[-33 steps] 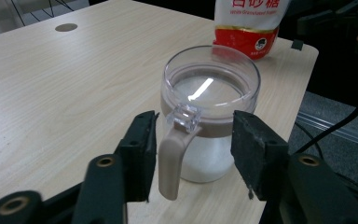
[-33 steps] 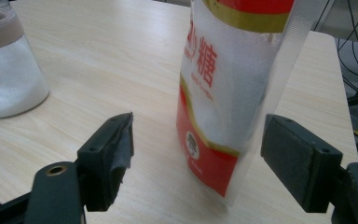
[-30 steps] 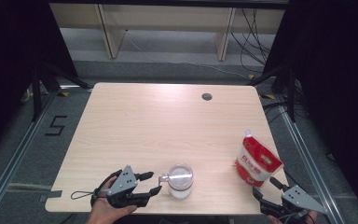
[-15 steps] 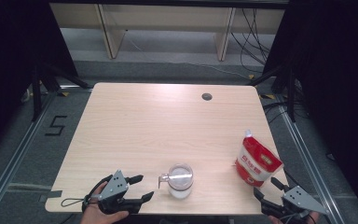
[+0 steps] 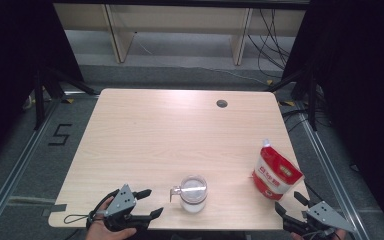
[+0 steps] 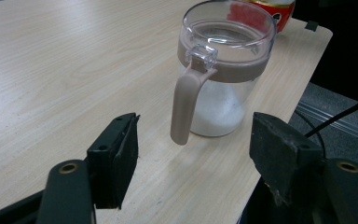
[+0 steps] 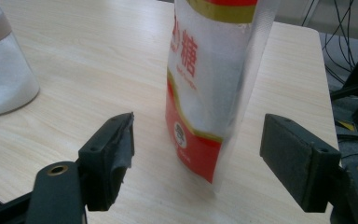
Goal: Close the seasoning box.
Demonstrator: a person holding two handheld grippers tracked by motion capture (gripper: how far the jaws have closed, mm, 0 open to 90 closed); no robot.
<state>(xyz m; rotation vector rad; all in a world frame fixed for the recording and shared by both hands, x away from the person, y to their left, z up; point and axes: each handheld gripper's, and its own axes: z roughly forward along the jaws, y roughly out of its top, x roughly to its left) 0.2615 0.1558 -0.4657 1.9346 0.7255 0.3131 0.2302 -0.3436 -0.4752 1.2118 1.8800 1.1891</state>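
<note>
A clear jar (image 5: 193,192) with a beige collar, a beige handle and white powder in its bottom stands near the table's front edge. In the left gripper view the jar (image 6: 223,70) has its handle turned toward me. My left gripper (image 5: 150,203) (image 6: 196,140) sits just left of the jar, open. Its jaws have just been opening and nothing is between them. A red and white pouch (image 5: 276,175) (image 7: 209,70) stands upright at the front right. My right gripper (image 5: 290,204) (image 7: 198,135) is open right in front of the pouch, apart from it.
The wooden table (image 5: 180,130) has a small dark hole (image 5: 222,103) at its back right. The pouch's top (image 6: 261,7) shows behind the jar in the left gripper view. The jar (image 7: 0,79) stands at the far left of the right gripper view. Cables and dark stands surround the table.
My left gripper has drawn back a little to the left, away from the jar's handle, and its jaws stand wider. The jar, the pouch and my right gripper have stayed put.
</note>
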